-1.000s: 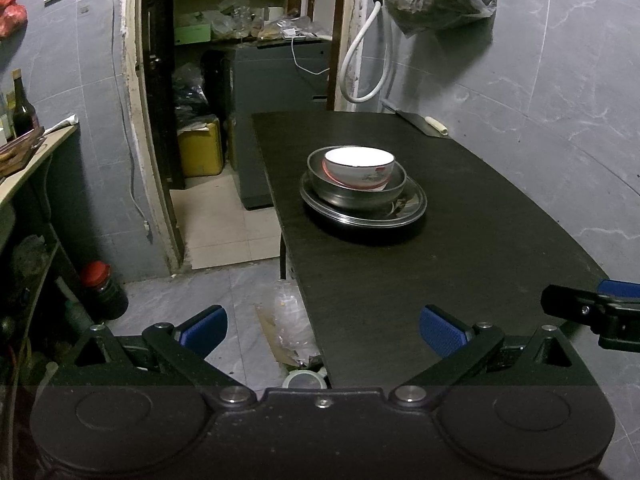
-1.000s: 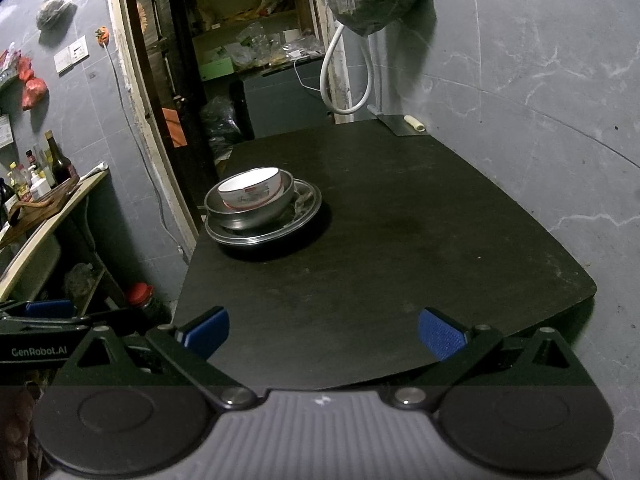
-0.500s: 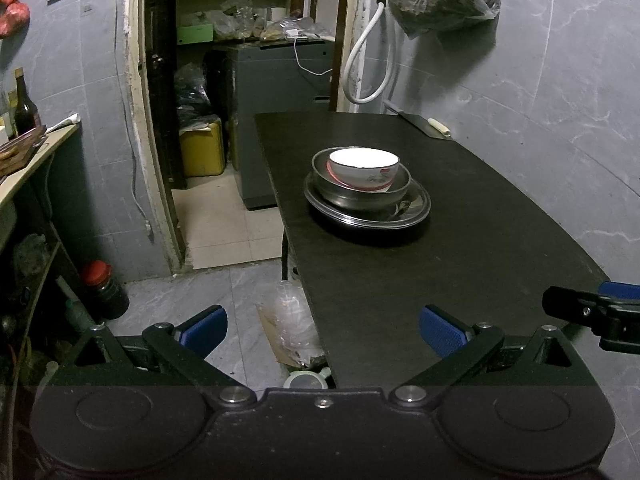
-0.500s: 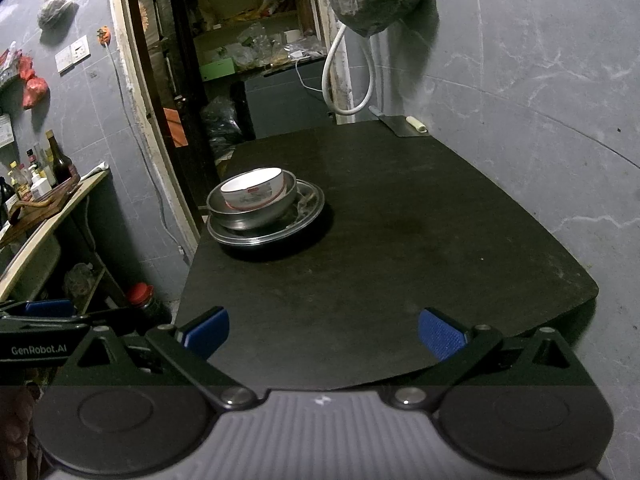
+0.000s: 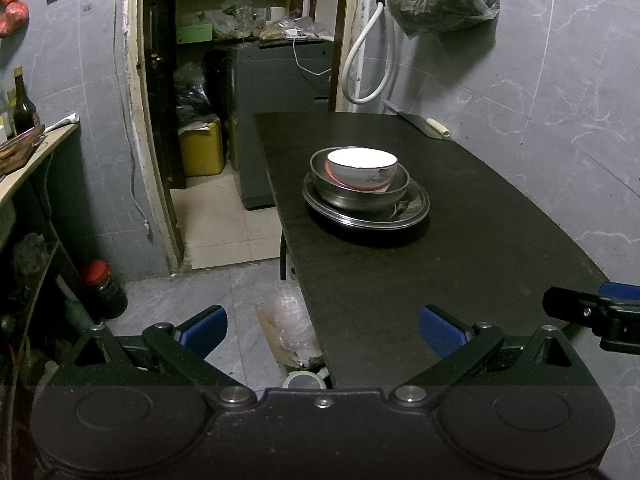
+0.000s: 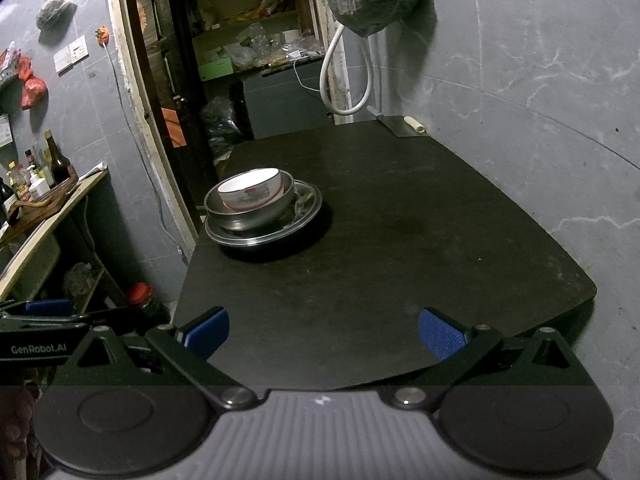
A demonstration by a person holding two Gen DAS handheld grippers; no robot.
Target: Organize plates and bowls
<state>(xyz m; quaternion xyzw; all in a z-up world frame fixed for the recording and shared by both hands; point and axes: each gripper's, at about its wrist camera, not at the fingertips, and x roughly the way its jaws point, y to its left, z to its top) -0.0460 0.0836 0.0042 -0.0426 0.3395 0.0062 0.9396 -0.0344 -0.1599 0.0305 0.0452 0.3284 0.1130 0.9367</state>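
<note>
Nesting white ceramic bowl (image 5: 362, 169) in round steel bowl (image 5: 360, 194), steel plate (image 5: 416, 210), both grippers' fingers (image 5: 442, 330) spread empty

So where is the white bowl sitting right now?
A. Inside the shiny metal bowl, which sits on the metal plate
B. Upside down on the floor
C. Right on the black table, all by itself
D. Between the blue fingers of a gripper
A. The white bowl sits nested in the metal bowl, which rests on the metal plate on the black table; both grippers are open, empty and far from it.
</note>
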